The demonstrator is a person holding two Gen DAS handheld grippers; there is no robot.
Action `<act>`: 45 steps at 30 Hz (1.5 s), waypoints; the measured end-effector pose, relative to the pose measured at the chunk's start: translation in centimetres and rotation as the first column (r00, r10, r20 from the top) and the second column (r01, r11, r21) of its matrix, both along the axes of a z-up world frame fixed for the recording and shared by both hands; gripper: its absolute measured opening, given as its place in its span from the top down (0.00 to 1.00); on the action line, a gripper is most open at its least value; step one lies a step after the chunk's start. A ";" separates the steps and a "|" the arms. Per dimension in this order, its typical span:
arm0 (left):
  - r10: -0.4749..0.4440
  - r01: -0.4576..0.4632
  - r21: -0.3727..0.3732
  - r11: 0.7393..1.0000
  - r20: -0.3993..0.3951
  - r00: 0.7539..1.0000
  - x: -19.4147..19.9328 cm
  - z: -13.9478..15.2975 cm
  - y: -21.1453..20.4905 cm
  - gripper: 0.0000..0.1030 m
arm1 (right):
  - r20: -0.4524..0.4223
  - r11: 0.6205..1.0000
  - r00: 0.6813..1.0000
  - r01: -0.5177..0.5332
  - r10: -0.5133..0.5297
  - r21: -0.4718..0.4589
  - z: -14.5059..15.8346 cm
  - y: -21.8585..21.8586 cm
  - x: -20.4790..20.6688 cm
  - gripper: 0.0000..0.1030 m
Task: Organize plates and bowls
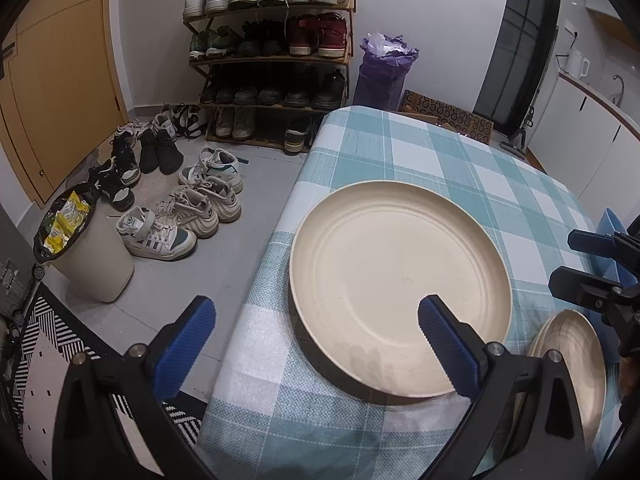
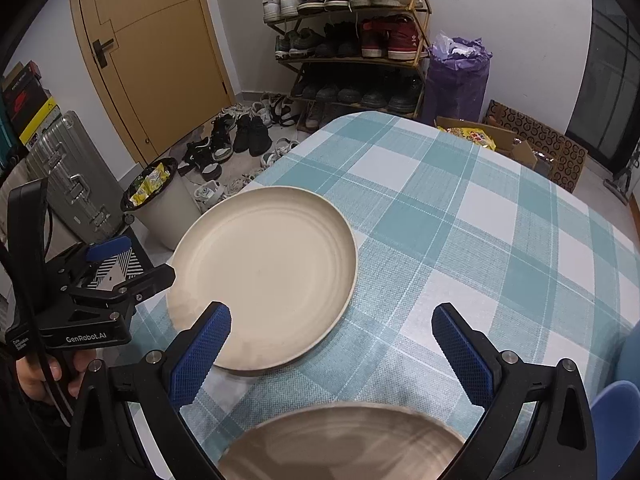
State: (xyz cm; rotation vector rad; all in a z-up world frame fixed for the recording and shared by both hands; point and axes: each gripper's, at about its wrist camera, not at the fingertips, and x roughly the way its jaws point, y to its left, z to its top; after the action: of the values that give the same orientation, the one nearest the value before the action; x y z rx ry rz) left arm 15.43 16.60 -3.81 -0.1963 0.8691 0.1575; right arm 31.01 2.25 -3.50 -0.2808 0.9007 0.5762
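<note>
Resting on the checked tablecloth point(image 2: 460, 220), a ridged cream plate point(image 1: 400, 280) sits below both wide-spread grippers point(image 1: 316, 332) point(image 2: 332, 344).

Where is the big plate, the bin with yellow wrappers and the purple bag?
big plate point(image 1: 396, 280), left wrist view, flat middle.
bin point(image 1: 98, 268), left wrist view, outer wall.
purple bag point(image 2: 456, 84), right wrist view, front side.

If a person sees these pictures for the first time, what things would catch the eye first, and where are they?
First comes the large cream plate lying flat on the checked teal and white tablecloth, near the table's left edge. A second cream dish sits nearer, just below the open right gripper, while the open left gripper hovers over the big plate's near rim. Behind the table, a full shoe rack stands against the wall.
</note>
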 end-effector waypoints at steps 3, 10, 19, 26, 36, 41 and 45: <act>-0.006 0.006 -0.007 1.000 -0.011 1.000 0.5 -0.5 0.1 0.07 | -0.020 1.000 1.000 -0.007 0.007 0.003 -0.8 0.4 0.5 0.01; -0.014 0.013 -0.024 1.000 -0.044 0.999 1.1 -1.6 0.2 0.17 | -0.058 1.000 0.998 -0.019 0.019 0.002 -2.5 1.2 1.8 0.01; -0.023 0.022 -0.019 1.000 -0.060 0.998 1.6 -2.2 0.1 0.19 | -0.087 1.000 0.996 -0.023 0.022 -0.017 -4.4 1.8 3.1 0.08; -0.039 0.035 -0.037 0.999 -0.088 0.995 1.9 -2.8 0.1 0.44 | -0.128 0.999 0.991 -0.038 0.036 -0.013 -5.6 2.0 3.8 0.29; -0.053 0.051 -0.027 0.998 -0.086 0.995 1.7 -2.8 -0.3 0.62 | -0.136 0.998 0.990 -0.035 0.028 -0.052 -6.5 2.1 4.0 0.58; -0.044 0.044 -0.013 0.999 -0.079 0.996 1.5 -2.8 0.0 0.73 | -0.129 0.996 0.991 -0.044 0.034 -0.073 -6.8 2.4 3.8 0.67; -0.043 0.042 -0.010 0.999 -0.073 0.996 1.2 -2.8 0.1 0.77 | -0.107 0.994 0.994 -0.038 0.027 -0.103 -6.9 2.5 3.6 0.74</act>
State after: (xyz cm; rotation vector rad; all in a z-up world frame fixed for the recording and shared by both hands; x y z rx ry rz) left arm 16.66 16.75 -6.59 -0.1804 0.9457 0.1221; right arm 34.64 4.76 -10.37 -0.3628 1.0319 0.5791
